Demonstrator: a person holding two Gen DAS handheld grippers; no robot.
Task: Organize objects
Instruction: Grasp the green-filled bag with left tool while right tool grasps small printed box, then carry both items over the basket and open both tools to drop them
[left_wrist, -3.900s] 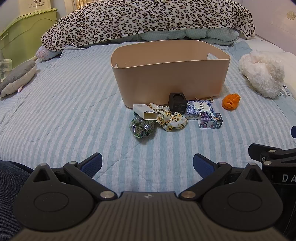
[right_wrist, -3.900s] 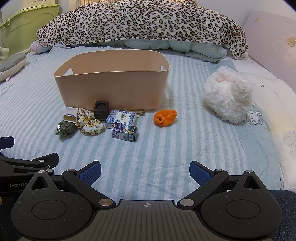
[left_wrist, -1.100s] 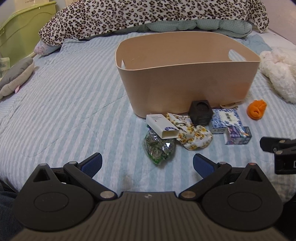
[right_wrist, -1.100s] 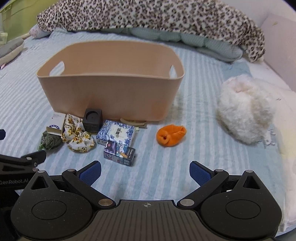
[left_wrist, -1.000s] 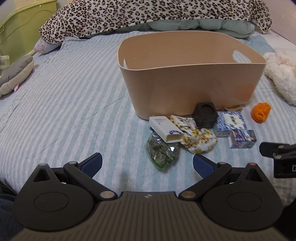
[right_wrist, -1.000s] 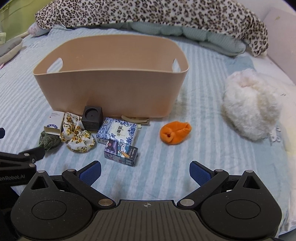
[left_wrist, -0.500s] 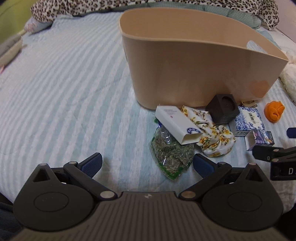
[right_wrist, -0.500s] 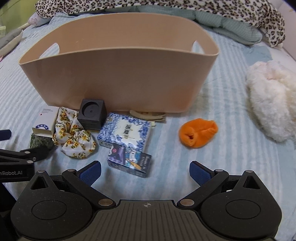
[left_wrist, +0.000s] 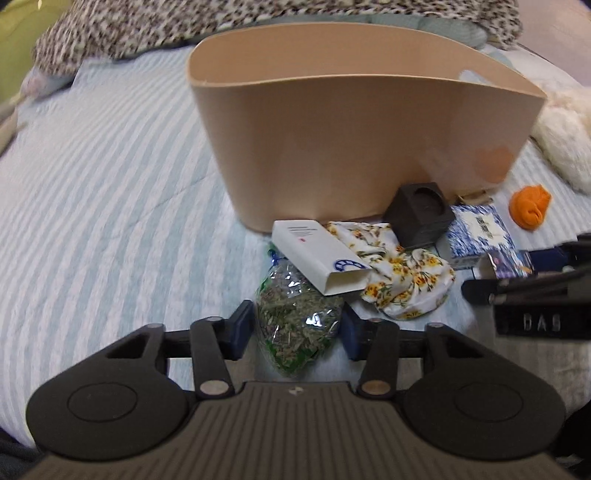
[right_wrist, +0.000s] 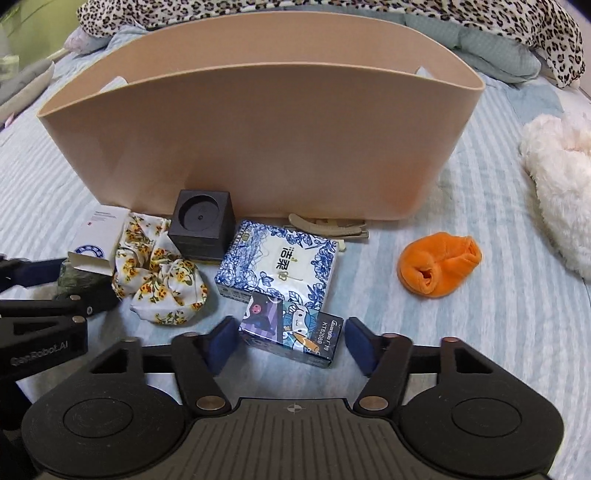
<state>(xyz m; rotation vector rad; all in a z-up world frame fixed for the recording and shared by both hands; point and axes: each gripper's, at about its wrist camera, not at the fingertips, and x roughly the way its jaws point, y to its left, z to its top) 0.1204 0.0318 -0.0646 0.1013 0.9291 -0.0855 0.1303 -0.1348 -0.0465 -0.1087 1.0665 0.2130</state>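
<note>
A beige plastic bin (left_wrist: 332, 147) (right_wrist: 258, 147) stands on the striped bed. In front of it lie a clear bag of dried herbs (left_wrist: 295, 325), a white carton (left_wrist: 314, 251) (right_wrist: 96, 232), a floral scrunchie (left_wrist: 402, 277) (right_wrist: 159, 273), a black cube (left_wrist: 421, 214) (right_wrist: 201, 225), a blue-and-white tissue pack (right_wrist: 277, 266) (left_wrist: 476, 236) and a small cartoon box (right_wrist: 291, 336). My left gripper (left_wrist: 297, 330) has its pads on both sides of the herb bag. My right gripper (right_wrist: 290, 341) straddles the cartoon box, with small gaps at both pads.
An orange sock (right_wrist: 439, 269) (left_wrist: 530, 206) lies right of the items. A beige hair clip (right_wrist: 325, 227) lies at the bin's foot. A white fluffy toy (right_wrist: 557, 184) is at the far right. A leopard blanket (right_wrist: 332, 14) lies behind the bin.
Both grippers moved forward and down to the items and narrowed. The left jaws have closed in around the herb bag, the right jaws around the cartoon box.
</note>
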